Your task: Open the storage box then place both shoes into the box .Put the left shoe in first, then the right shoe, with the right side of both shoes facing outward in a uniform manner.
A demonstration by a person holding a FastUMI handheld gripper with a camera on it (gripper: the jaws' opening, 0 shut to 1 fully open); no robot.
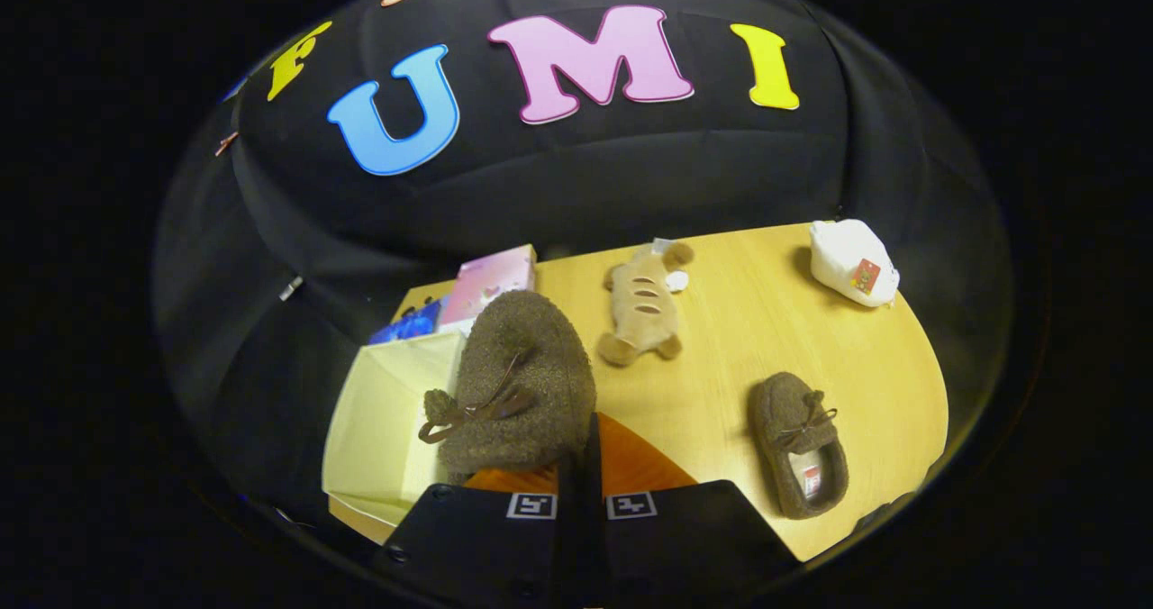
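Note:
A brown fuzzy shoe [522, 375] with a lace bow hangs right ahead of my fingers, toe pointing away. My gripper [581, 451] is shut on its heel rim, the fingers nearly together. Under it lies the storage box, with its pale yellow lid [378, 420] folded open to the left and its orange inside [640, 469] showing beside the fingers. The second brown shoe [797, 447] lies on the wooden table [748, 339] to the right of the box, its opening facing me. The held shoe hides much of the box's inside.
A tan plush toy [641, 307] lies on the table beyond the box. A white soft thing [854, 262] sits at the far right corner. A pink box [491, 285] and a blue item [410, 325] stand behind the yellow lid.

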